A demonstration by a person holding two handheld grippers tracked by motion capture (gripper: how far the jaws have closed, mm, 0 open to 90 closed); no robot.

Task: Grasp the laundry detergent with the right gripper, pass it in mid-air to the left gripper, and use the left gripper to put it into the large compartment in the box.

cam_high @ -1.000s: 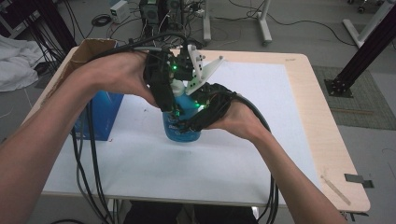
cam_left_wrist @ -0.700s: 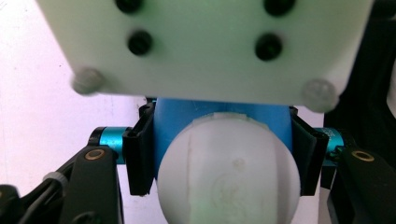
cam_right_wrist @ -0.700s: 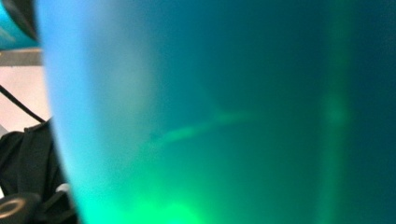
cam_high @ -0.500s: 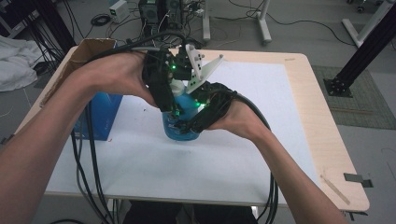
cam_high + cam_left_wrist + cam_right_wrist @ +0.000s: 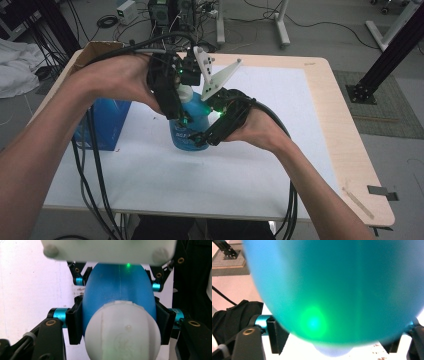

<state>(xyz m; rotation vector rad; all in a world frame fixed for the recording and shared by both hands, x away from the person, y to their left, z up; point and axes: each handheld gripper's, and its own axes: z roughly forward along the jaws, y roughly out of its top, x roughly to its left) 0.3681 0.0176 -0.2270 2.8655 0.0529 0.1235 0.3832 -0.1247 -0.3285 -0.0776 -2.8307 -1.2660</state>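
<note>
Blue plastic bottle (image 5: pixel 192 125), smooth, rounded, white cap (image 5: pixel 122 331), upright on white counter (image 5: pixel 280 165). Left tongs (image 5: pixel 120 325) clamp its neck; right tongs (image 5: pixel 332 340) clamp its body. Blue box (image 5: pixel 102 122) beside.

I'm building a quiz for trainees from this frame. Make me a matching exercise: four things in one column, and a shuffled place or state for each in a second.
Things:
1. blue bottle
2. white cap
3. blue box
4. cardboard box

Places or states:
A. at the table's far left corner
B. on top of the bottle
C. gripped by both grippers
D. on the table under the person's left forearm

Pairs: 1-C, 2-B, 3-D, 4-A
</note>
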